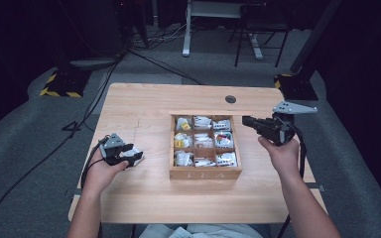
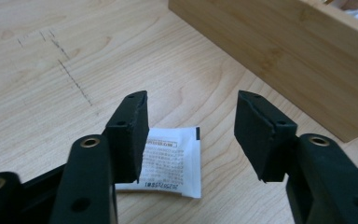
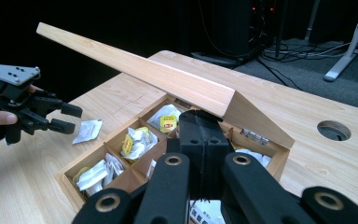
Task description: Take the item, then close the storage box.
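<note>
A wooden tea box [image 1: 206,173] stands at the table's middle, its compartments holding white and yellow sachets [image 1: 202,141]. In the right gripper view its lid [image 3: 144,70] slants up, hinged along the far side. My right gripper [image 3: 204,116] is shut, its tips against the underside of the lid's edge; in the high view it [image 1: 245,120] sits at the box's back right corner. My left gripper [image 2: 191,135] is open just above the table. A white printed sachet [image 2: 172,163] lies flat below its jaws, left of the box wall [image 2: 284,60]. From the right gripper view, that gripper [image 3: 70,119] hovers beside the sachet [image 3: 87,130].
The round cable hole [image 1: 230,99] lies behind the box. Bare wood surrounds the box on the left and front. Cables and a black-and-yellow stand base [image 1: 62,84] lie on the floor beyond the table's far left corner.
</note>
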Available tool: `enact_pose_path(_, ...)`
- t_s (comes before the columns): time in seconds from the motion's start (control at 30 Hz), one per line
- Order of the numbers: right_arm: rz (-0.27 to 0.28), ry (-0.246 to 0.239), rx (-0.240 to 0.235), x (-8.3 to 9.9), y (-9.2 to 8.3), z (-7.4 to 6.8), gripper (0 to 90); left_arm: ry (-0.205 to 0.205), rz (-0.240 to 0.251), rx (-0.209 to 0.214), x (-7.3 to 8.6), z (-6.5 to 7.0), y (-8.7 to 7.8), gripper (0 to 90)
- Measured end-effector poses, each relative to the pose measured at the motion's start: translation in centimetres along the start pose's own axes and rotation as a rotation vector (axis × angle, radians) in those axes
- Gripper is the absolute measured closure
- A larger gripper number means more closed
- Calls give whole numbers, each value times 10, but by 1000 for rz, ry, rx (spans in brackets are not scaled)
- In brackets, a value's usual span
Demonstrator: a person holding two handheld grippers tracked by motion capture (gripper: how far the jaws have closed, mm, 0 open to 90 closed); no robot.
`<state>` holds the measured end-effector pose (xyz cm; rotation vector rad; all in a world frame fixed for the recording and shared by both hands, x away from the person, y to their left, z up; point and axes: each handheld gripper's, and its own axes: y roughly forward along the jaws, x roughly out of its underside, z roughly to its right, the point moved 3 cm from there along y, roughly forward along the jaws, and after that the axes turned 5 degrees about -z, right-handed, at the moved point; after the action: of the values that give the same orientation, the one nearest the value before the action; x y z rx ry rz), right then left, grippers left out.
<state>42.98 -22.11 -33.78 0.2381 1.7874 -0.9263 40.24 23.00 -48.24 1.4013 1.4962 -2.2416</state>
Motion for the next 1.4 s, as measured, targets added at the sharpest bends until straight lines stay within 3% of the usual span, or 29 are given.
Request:
enact_pose_path(0.13,-1,1,-1,0,0,0,899,6,9,-23,-3,9,-9,414)
enact_pose_path(0.3,-7,0,-3,1,1,1,898,27,23,-19,-4,20,-17,400)
enact_pose_path(0.47,-10,1,-3,1,1,1,899,6,-4,-29,6,24,-24,395)
enact_pose_path(0.57,-16,2,-2,1,0,0,898,12,-34,-52,15,22,-26,381)
enact_pose_path(0.8,-32,1,-7,3,0,-1,898,-34,-92,-94,36,14,-29,357)
enact_pose_path(0.87,-34,2,-5,4,-1,-1,898,-74,-118,-105,47,10,-29,357)
enact_pose_path(0.97,-40,3,-5,4,-1,-2,898,-75,-137,-123,53,7,-29,355)
enact_pose_path(1.07,-48,3,-9,6,-1,-2,898,-89,-153,-188,64,1,-28,361)
enact_pose_path(1.4,-77,11,-21,9,-2,-3,897,-108,-162,-163,76,0,-26,346)
